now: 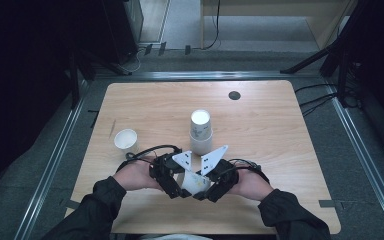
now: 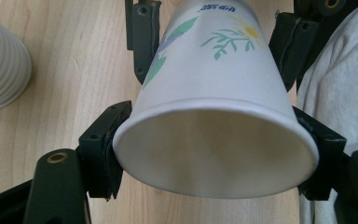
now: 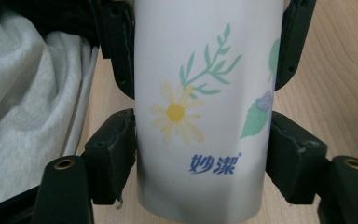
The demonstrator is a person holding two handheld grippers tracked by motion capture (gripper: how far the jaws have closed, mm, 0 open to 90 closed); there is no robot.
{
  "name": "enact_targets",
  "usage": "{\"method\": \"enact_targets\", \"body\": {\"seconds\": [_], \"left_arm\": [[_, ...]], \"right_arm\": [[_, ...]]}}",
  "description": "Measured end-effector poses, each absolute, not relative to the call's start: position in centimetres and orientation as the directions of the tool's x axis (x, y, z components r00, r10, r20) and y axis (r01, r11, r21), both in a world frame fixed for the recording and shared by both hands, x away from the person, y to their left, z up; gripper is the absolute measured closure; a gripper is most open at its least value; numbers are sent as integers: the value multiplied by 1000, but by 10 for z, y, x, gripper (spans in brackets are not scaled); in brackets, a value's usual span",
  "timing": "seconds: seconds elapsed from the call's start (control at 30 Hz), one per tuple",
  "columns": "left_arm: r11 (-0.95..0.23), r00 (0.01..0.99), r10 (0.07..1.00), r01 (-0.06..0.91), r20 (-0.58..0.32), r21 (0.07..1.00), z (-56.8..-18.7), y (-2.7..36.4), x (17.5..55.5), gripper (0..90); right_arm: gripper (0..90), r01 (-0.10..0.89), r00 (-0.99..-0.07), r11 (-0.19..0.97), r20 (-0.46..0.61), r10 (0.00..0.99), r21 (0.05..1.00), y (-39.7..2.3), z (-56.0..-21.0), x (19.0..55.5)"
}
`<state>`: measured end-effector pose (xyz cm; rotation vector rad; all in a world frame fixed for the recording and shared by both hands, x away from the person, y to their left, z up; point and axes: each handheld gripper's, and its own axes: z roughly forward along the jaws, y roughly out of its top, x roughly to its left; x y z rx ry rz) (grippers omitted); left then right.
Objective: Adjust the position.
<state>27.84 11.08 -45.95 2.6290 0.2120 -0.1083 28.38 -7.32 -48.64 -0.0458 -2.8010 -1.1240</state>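
Now I hold one paper cup with both grippers, close to the near edge of the tabletop, about at its middle. My left gripper presses its pads on the cup near the rim, and the mouth faces that camera. My right gripper clamps the flowered wall near the base. The cup lies tilted between them. A stack of cups stands upside down at the centre, and a small cup stands upright toward the left edge.
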Motion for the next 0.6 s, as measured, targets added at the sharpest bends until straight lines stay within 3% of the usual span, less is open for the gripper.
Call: {"method": "enact_targets", "body": {"seconds": [0.23,0.43,0.6], "left_arm": [[-854,986,128,166,-109,493,-459,113,279,236],[-794,980,160,197,-115,575,-451,123,283,171],[-708,968,178,249,-174,661,-442,138,290,158]], "right_arm": [[340,68,-994,728,111,-12,683,-73,-486,283],[339,62,-996,688,85,1,723,-81,-476,286],[339,82,-996,640,80,32,764,-91,-466,289]]}}
